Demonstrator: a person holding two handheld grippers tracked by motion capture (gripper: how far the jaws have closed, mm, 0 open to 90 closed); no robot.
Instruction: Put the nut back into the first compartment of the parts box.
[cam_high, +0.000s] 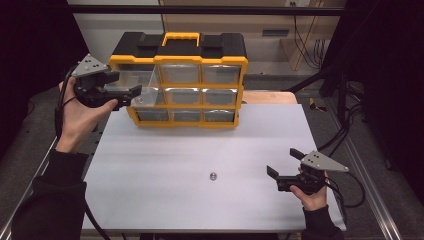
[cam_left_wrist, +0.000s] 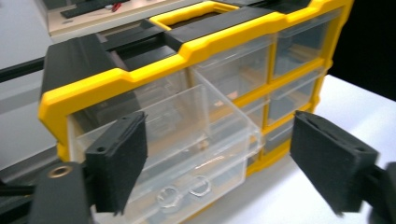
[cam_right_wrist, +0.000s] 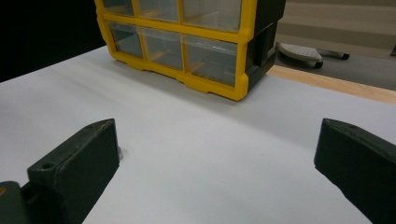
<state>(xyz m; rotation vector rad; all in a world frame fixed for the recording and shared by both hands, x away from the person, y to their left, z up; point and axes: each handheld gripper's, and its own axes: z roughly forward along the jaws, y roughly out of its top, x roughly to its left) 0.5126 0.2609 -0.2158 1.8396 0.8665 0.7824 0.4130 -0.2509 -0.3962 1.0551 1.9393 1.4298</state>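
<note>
Drawer (cam_left_wrist: 187, 140) juts from organizer (cam_high: 180, 80); left tongs (cam_left_wrist: 217, 163) spread wide.

white table (cam_high: 165, 200), grey floor (cam_high: 30, 130), dark surroundings

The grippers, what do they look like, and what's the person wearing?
Each gripper, left and right, is black with two flat, padded jaws. A grey three-cornered plate dotted with small holes sits on top, and a black cable trails off. The person wears dark long sleeves.

High view: above the near edge, facing forward and down over table (cam_high: 200, 150). Gripper views: low, close, both facing organizer (cam_left_wrist: 187, 93), shared also with high view.
</note>
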